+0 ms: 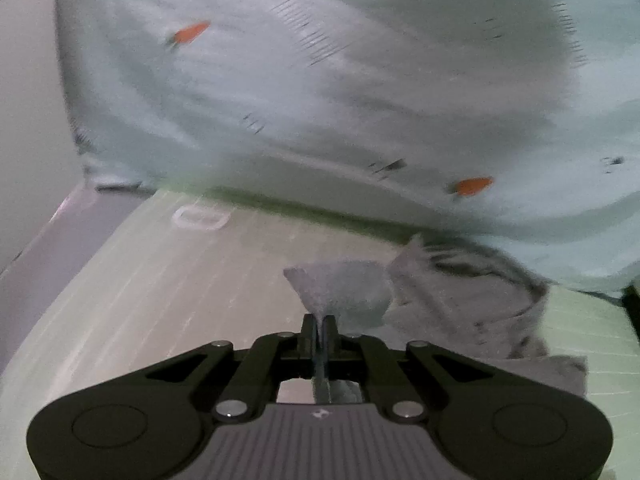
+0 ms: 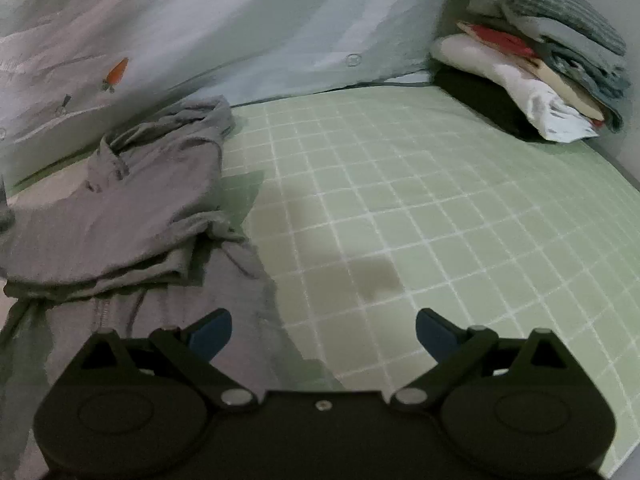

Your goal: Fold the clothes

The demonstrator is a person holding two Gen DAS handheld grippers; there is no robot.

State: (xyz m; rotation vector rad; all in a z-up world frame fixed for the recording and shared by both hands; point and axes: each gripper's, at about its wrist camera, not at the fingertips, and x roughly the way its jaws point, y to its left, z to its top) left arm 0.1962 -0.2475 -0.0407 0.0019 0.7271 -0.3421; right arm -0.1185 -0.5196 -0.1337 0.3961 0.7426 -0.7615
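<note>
A grey garment (image 2: 120,208) lies partly folded on the green checked sheet (image 2: 400,200), at the left of the right wrist view. My left gripper (image 1: 319,324) is shut on a corner of this grey garment (image 1: 340,284) and holds it lifted above the bed; the rest of the garment (image 1: 472,304) lies crumpled to its right. My right gripper (image 2: 323,330) is open and empty, low over the sheet, just right of the garment's near edge.
A pale blue quilt with small carrot prints (image 1: 320,80) (image 2: 200,32) is bunched along the back of the bed. A stack of folded clothes (image 2: 540,64) stands at the back right corner. The bed's edge and a wall (image 1: 28,100) are at the left.
</note>
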